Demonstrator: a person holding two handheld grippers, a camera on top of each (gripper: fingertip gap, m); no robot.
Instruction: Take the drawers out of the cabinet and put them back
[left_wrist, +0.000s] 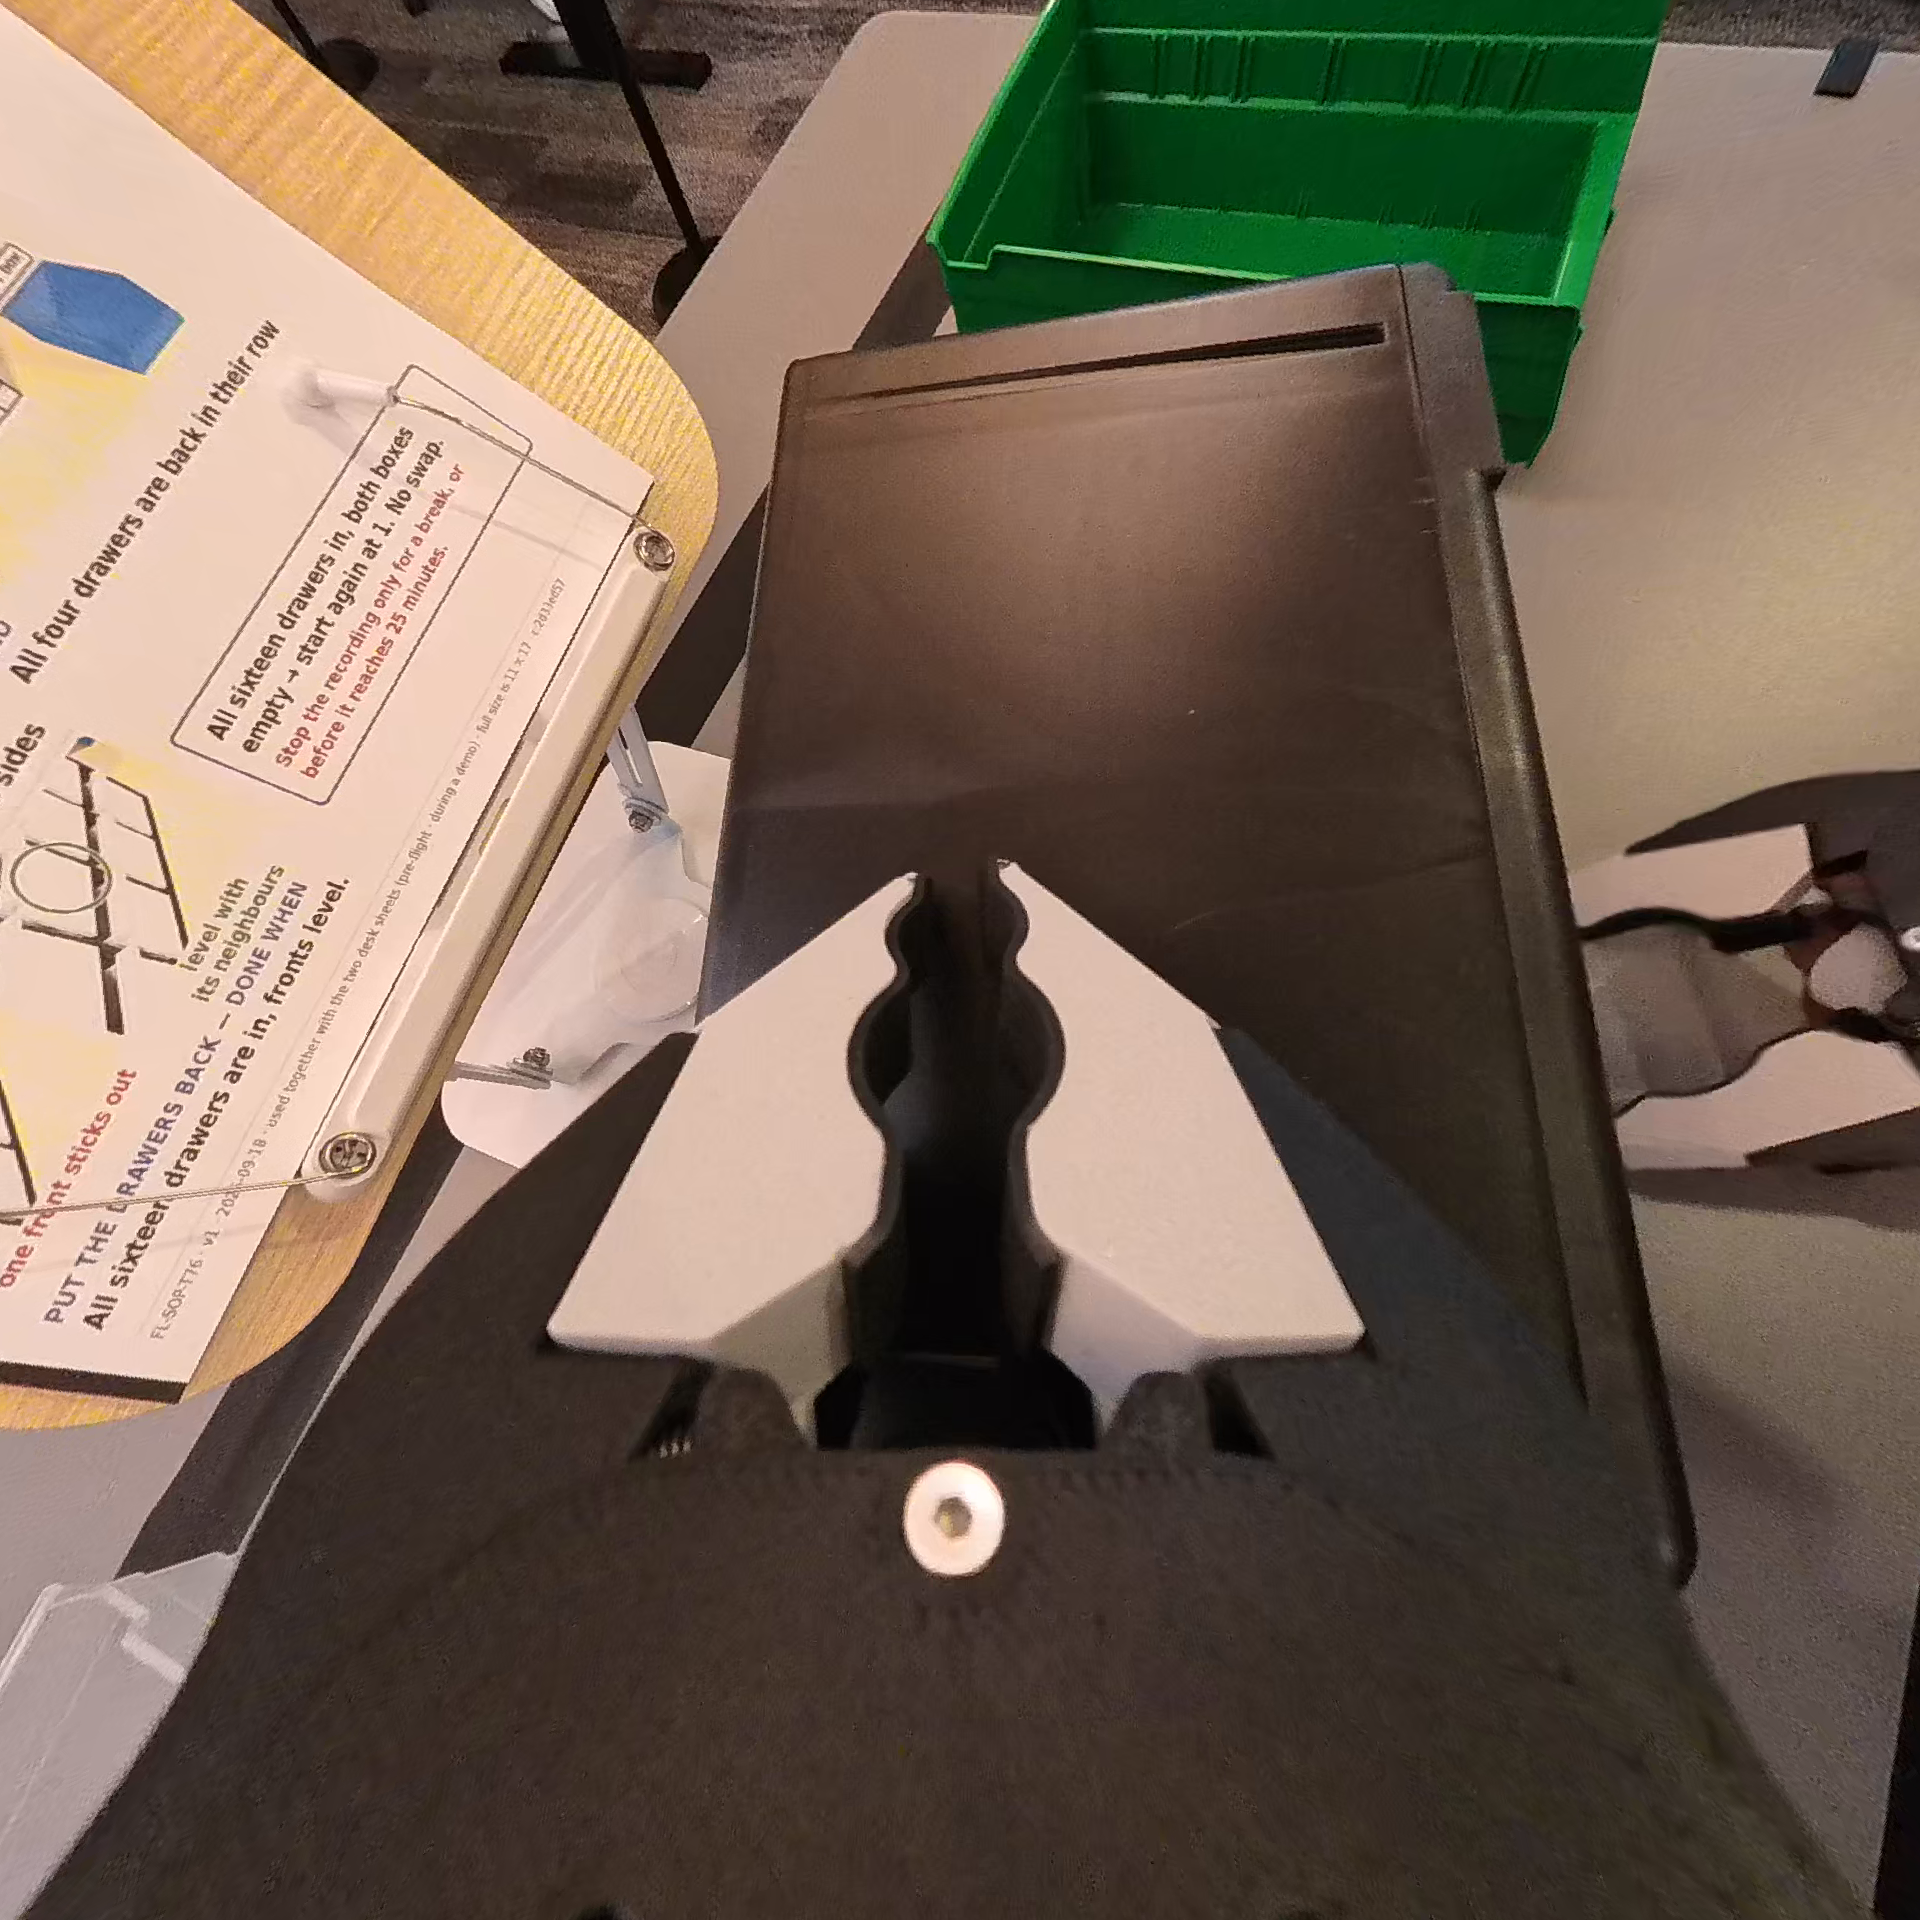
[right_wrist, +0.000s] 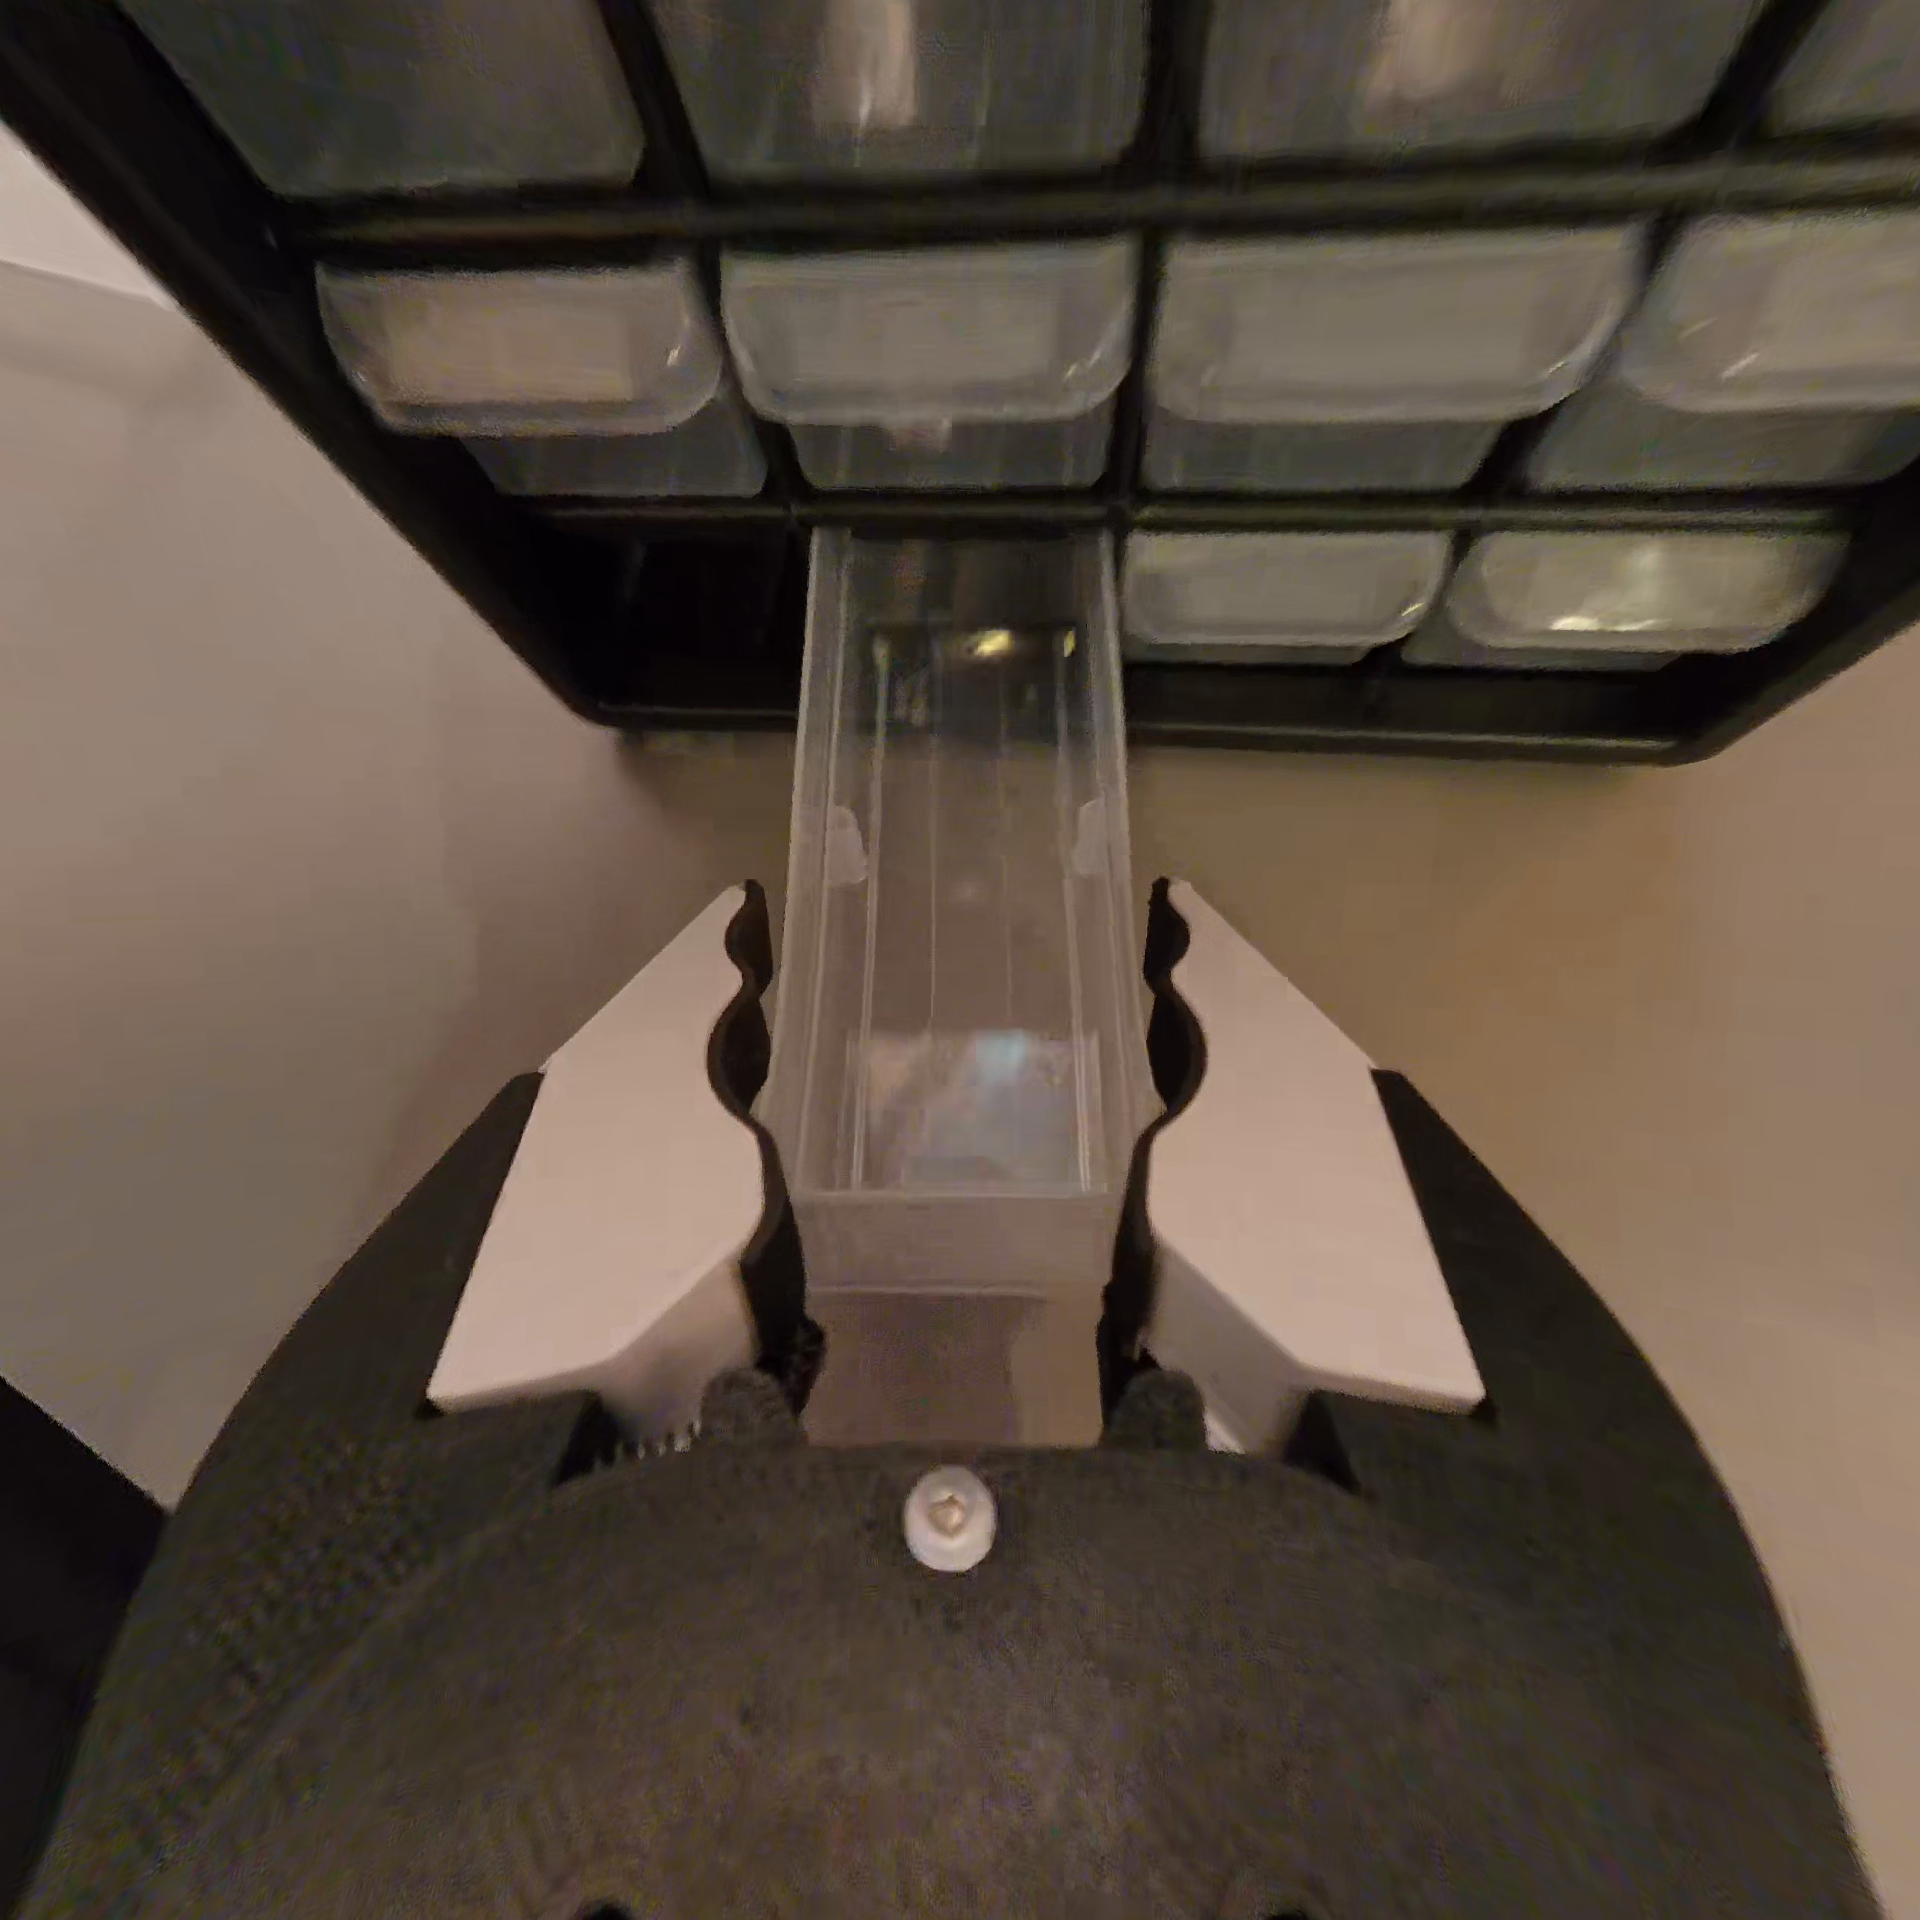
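Clear drawer (right_wrist: 951, 1039) is sitting clamped in my right gripper (right_wrist: 956, 904) jaws, half out of the cabinet (right_wrist: 1351, 707). My left gripper (left_wrist: 956, 883) jaws are pinching together on the cabinet's black top.

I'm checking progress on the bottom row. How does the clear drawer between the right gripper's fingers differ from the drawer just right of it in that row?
The gripped drawer is pulled far out of the cabinet, its open top showing; its neighbour sits pushed in, only its front showing. The right gripper clamps the gripped drawer's sides; nothing touches the neighbour. Both are clear plastic and look alike in width.
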